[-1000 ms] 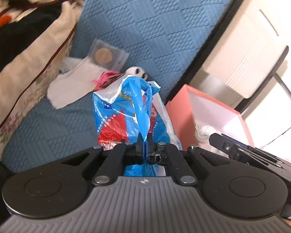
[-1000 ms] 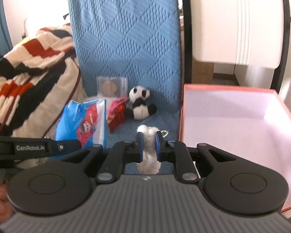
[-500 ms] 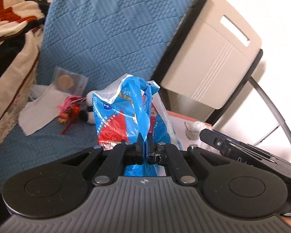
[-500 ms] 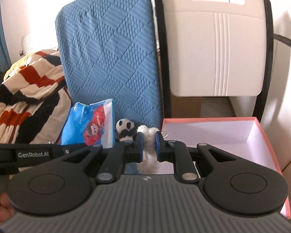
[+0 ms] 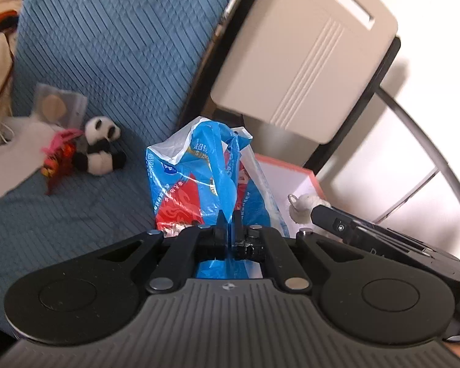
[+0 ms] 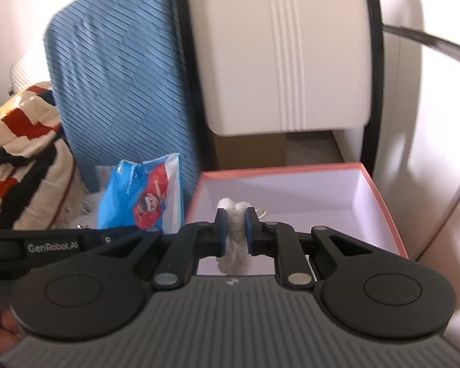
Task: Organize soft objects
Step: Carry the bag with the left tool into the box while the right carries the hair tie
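My left gripper (image 5: pixel 228 219) is shut on the handle of a blue, red and white plastic bag (image 5: pixel 199 181), which hangs in the air near the left wall of a pink box (image 5: pixel 303 174). In the right wrist view the same bag (image 6: pixel 144 196) shows left of the box (image 6: pixel 380 202). My right gripper (image 6: pixel 236 219) is shut on a white fluffy plush (image 6: pixel 234 239) with a small metal keyring, held over the box's white inside. That plush (image 5: pixel 302 207) also shows at the tip of the right gripper in the left wrist view. A panda plush (image 5: pixel 99 144) lies on the blue cushion.
A blue quilted seat (image 5: pixel 107 46) carries a white cloth (image 5: pixel 18 153), a pink and red trinket (image 5: pixel 58 156) and a clear packet (image 5: pixel 58 107). A cream chair back (image 6: pixel 279 52) stands behind the box. A striped blanket (image 6: pixel 18 141) is piled at the left.
Both grippers have swung to the right with their loads, from over the blue seat to the pink box. The white plush now hangs over the box's inside, and the bag is beside its left wall.
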A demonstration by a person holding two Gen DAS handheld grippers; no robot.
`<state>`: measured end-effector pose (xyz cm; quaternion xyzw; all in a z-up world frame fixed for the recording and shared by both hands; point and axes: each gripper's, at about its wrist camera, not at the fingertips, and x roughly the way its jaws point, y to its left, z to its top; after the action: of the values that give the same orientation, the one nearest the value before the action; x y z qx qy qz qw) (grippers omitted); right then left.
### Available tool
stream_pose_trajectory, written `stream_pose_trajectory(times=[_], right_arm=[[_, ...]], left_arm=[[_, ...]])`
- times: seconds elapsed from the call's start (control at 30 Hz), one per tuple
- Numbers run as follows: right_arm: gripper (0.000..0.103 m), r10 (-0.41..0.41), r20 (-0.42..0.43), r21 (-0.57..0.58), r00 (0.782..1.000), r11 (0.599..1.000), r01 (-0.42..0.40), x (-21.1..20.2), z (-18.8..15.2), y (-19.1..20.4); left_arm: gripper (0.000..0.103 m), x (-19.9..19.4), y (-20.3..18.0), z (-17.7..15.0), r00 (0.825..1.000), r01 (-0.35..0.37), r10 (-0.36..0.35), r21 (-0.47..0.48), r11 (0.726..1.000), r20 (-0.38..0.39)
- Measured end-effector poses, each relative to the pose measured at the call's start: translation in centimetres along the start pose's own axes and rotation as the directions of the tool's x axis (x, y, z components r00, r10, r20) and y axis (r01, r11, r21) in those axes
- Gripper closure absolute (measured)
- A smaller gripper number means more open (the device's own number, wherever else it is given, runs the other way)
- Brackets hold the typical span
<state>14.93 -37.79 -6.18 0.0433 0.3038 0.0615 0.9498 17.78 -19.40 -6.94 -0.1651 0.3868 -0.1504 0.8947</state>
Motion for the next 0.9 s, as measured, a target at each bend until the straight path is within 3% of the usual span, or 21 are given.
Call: stream_pose_trajectory(times=[0.37, 0.77, 0.83, 0.9], right_arm=[[0.087, -0.025, -0.130, 0.055, 0.991, 0.998, 0.033, 4.2, -4.6, -5.0], [0.084, -0.034, -0.204, 0.102, 0.978, 0.993, 0.055, 6.2, -7.7, -8.2], [0.083, -0.033, -0.207, 0.114, 0.978, 0.992, 0.057, 6.2, -7.7, -8.7], [0.082, -0.054, -0.203, 0.118, 0.978, 0.990, 0.079, 6.1, -7.6, -8.8]], left_arm=[[0.101, 6.2, -1.8, -2.9, 0.995, -0.028, 0.031, 0.041, 0.999, -0.093], [0.100, 10.0, -3.0, -5.1, 0.983, -0.045, 0.057, 0.071, 0.996, -0.174], [0.096, 10.4, -3.1, -5.1, 0.981, -0.039, 0.052, 0.072, 0.997, -0.187], [0.081, 10.8, -3.2, -5.2, 0.976, -0.051, 0.065, 0.070, 0.996, -0.209]])
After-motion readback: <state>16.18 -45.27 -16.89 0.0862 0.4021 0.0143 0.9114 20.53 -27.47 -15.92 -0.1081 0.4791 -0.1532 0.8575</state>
